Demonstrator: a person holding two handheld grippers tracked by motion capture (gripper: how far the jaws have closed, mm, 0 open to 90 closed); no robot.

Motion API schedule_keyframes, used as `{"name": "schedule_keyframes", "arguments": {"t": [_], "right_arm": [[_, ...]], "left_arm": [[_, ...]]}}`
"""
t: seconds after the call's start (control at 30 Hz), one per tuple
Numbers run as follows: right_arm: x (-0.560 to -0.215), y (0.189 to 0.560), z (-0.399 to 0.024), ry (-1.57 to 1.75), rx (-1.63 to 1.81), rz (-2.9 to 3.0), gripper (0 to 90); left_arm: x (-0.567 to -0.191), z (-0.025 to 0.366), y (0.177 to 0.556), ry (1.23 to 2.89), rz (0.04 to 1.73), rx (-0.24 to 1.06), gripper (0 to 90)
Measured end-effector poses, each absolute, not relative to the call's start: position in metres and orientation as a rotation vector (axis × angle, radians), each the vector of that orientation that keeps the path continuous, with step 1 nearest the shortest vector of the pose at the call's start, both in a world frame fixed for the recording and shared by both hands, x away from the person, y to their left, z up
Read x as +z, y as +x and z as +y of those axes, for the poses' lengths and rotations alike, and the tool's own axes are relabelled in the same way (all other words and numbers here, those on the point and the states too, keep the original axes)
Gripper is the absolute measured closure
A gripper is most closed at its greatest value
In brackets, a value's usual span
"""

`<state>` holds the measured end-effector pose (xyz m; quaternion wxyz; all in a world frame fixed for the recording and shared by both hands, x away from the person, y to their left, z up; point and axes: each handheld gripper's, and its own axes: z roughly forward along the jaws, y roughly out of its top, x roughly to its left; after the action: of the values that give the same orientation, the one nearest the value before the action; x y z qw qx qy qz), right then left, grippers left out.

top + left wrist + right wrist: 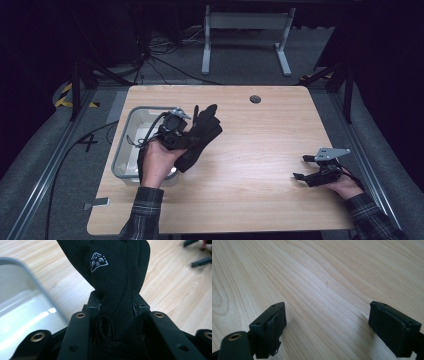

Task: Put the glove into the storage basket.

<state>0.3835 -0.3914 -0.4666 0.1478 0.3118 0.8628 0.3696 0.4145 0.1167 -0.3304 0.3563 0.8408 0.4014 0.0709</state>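
Black fabric glove (pixel 117 277) with white emblem, pinched at its cuff by left gripper (pixel 186 136), lifted beside grey plastic bin (pixel 125 145) for transfer; right gripper (pixel 327 325) resting wide open, empty, on pale wooden table (pixel 260 150)

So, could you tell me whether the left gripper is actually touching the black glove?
Touching. In the left gripper view, the left gripper has its jaws pressed on either side of the black glove, pinching the fabric between them.

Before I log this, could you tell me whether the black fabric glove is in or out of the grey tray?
Out: the black fabric glove hangs clamped in the left gripper, beside the grey tray.
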Motion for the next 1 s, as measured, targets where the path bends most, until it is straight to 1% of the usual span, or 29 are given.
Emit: {"name": "schedule_keyframes", "arguments": {"t": [0.3,0.4,0.43,0.83,1.0], "right_arm": [[-0.467,0.383,-0.391,0.897,1.061,2.482,15.4],[-0.467,0.383,-0.391,0.897,1.062,2.481,15.4],[-0.467,0.383,-0.391,0.897,1.063,2.482,15.4],[-0.467,0.383,-0.391,0.897,1.062,2.481,15.4],[-0.467,0.383,-0.391,0.896,1.061,2.481,15.4]], "left_arm": [[-0.337,0.161,0.42,2.125,1.171,0.256,67.8],[-0.34,0.169,0.421,2.108,1.199,0.263,67.8],[-0.344,0.177,0.424,2.1,1.222,0.266,67.8],[-0.374,0.203,0.438,2.09,1.329,0.259,67.7],[-0.39,0.207,0.445,2.139,1.376,0.249,67.6]]}}
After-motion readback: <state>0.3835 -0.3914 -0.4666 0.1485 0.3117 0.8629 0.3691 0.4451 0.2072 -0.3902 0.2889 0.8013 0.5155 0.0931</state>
